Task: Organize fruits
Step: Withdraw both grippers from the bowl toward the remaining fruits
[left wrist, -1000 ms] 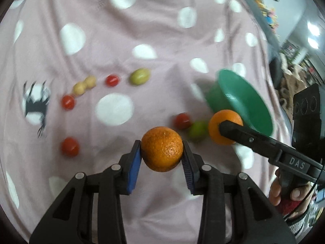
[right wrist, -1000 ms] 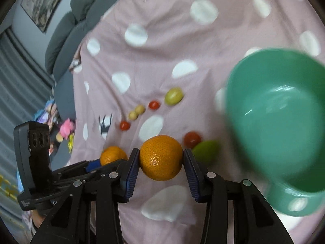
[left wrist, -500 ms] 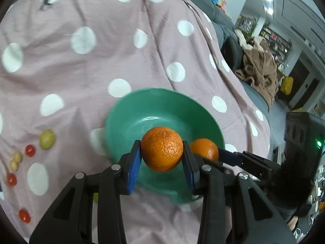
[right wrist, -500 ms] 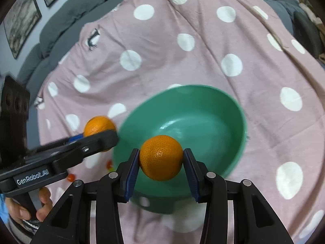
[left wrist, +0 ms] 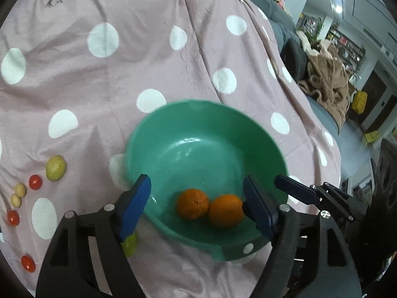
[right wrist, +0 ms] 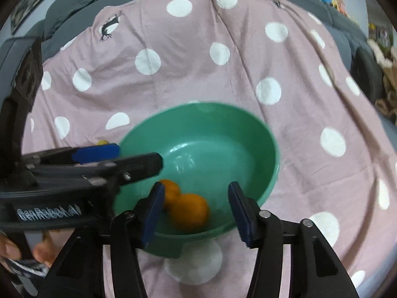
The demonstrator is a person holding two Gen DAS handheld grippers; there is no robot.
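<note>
Hovering over the near rim of a green bowl (left wrist: 198, 129), the left gripper (left wrist: 196, 206) has its jaws spread wide with nothing between the blue pads (left wrist: 134, 206). Two oranges lie in the bowl's bottom, touching each other: the first orange (left wrist: 192, 203) sits in the gap between the left jaws, and the second orange (left wrist: 225, 210) rests just inside the right-hand jaw of that gripper. The right gripper (right wrist: 196, 209) is likewise parted and empty (its pads frame the same pair of oranges, blurred in the right wrist view), with the bowl (right wrist: 223, 124) directly ahead of its jaws. Seen from the right wrist, the left gripper reaches in from the left side over the bowl's rim. Outside the left jaw of the left gripper, on the pink polka-dot cloth (left wrist: 124, 74), lie a yellow-green fruit (left wrist: 55, 168), small red tomatoes (left wrist: 35, 182) and two small yellow fruits (left wrist: 18, 193); a green fruit (left wrist: 129, 244) shows just below that jaw's pad.
</note>
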